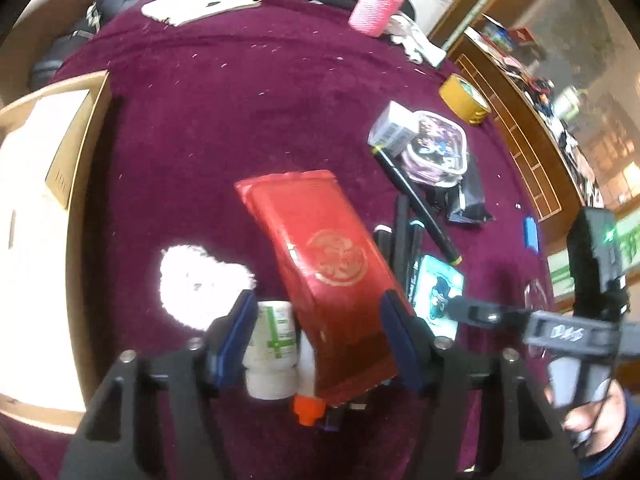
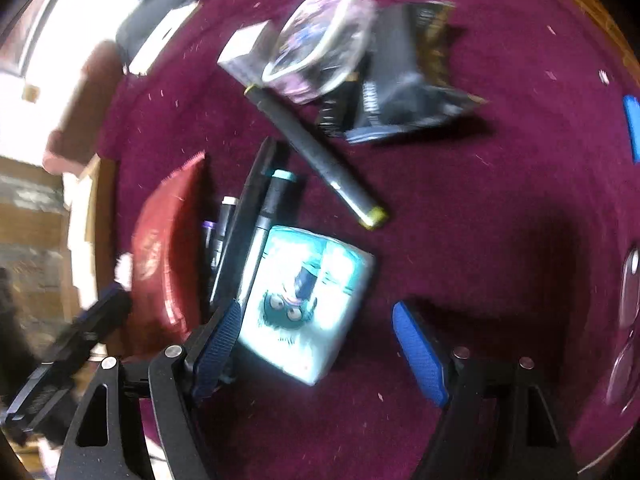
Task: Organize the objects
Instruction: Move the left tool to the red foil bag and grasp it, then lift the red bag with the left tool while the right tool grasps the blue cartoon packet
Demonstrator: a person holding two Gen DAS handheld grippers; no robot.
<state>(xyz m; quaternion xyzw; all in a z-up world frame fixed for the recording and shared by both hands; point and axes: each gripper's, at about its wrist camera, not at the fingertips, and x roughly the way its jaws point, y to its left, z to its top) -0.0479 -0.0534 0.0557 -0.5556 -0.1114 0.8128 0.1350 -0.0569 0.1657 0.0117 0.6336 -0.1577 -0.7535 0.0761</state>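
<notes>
Maroon cloth (image 1: pixel 224 120) covers the table. My left gripper (image 1: pixel 318 332) is shut on a red foil packet (image 1: pixel 324 264) that tilts up off the cloth; its right pad presses the packet's edge. A white bottle (image 1: pixel 272 344) is wedged between the left pad and the packet. The same packet (image 2: pixel 164 264) shows edge-on in the right wrist view. My right gripper (image 2: pixel 320 348) stands open, pointing down over a teal pack with a cartoon monster (image 2: pixel 308 304). Its left pad is at the pack's edge, its right pad well apart.
Several dark pens (image 2: pixel 256 216), a long black marker (image 2: pixel 320 156), a black pouch (image 2: pixel 404 92), a round clear case (image 2: pixel 320 40) and a small box (image 2: pixel 244 56) lie beyond the pack. A cardboard box (image 1: pixel 76 148), white fluff (image 1: pixel 196 276), yellow tape (image 1: pixel 464 98), a pink cup (image 1: pixel 376 4).
</notes>
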